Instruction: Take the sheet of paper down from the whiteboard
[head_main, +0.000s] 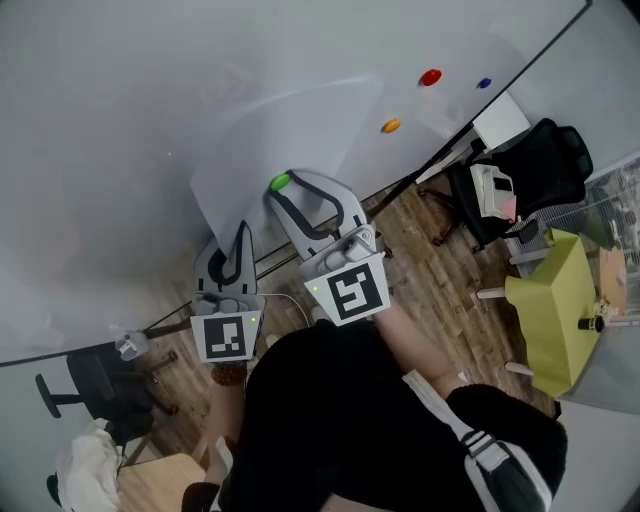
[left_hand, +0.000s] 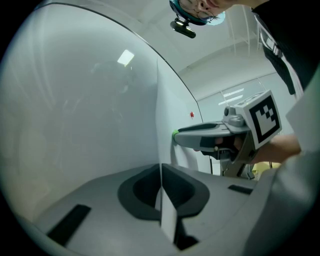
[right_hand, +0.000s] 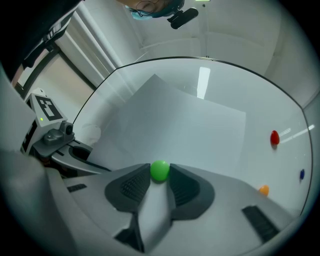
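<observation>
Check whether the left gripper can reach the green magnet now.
Probably not: the left gripper is clamped on the sheet of paper, and the right gripper grips the green magnet between its jaws.

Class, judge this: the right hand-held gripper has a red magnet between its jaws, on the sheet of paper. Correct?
Wrong colour: the right gripper view shows a green magnet between the right hand-held gripper's jaws, on the sheet of paper.

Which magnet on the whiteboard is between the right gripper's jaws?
The green magnet, on the paper. The red magnet, orange magnet and blue magnet lie aside on bare whiteboard.
</observation>
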